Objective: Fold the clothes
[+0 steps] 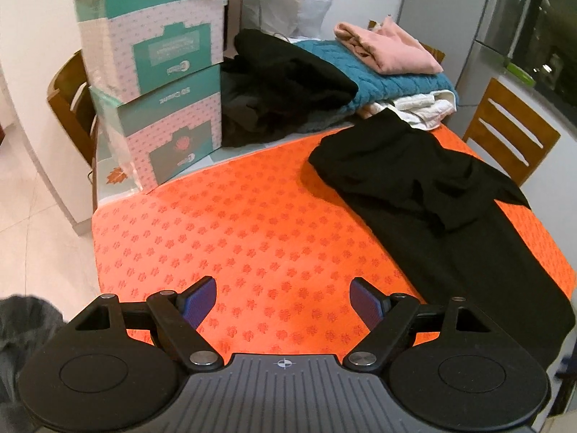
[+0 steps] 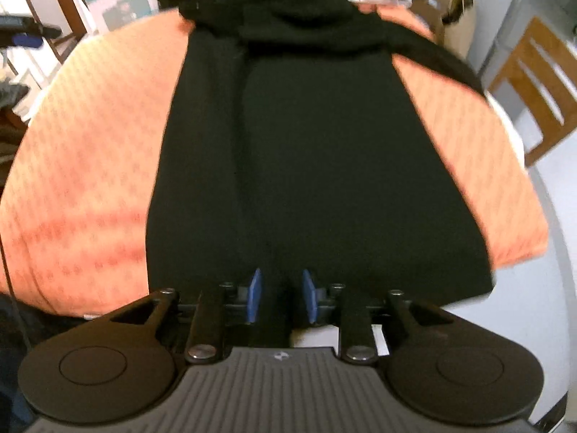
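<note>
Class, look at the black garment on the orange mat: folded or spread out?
Mostly spread: the black garment lies lengthwise along the orange mat, flat at the near end, bunched only at its far end.

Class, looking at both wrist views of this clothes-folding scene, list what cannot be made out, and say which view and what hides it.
- Right gripper pads: right wrist view, motion blur; grip on the black garment unclear.
- Garment's near hem: left wrist view, hidden behind the left gripper body.
- White clothes: left wrist view, mostly buried under the teal knit.
- Box lettering: left wrist view, too small.

Bare orange mat (image 1: 252,223) (left half) lies open; stacked boxes (image 1: 158,83) wall its far-left corner.
</note>
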